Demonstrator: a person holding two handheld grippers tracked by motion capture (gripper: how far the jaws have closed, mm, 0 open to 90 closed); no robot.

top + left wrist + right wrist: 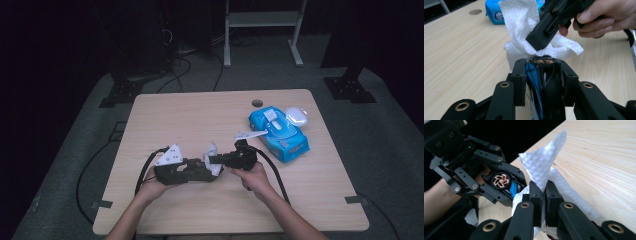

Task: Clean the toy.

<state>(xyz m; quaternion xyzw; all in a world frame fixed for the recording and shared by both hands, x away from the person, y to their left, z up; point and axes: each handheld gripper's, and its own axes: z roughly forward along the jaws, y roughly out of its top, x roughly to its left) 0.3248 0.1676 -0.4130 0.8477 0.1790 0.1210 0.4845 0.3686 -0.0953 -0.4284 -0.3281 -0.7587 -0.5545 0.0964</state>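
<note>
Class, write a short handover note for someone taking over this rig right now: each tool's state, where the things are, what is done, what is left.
Left tool: shut on a small toy car with a black wheel and blue body.
Right tool: shut on a white wipe, held against the car's end.
Both are low over the table, near its front middle.
Blue wipe pack lies at the right rear, a white case beside it.
Done: wipe pulled, car gripped.
Left: probably wiping the car, then setting both down.

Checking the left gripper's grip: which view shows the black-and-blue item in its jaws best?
The right gripper view: the item shows end-on, a copper-coloured pinwheel face. The left gripper view gives its edge between the jaws; in the high view it can't be made out.
</note>
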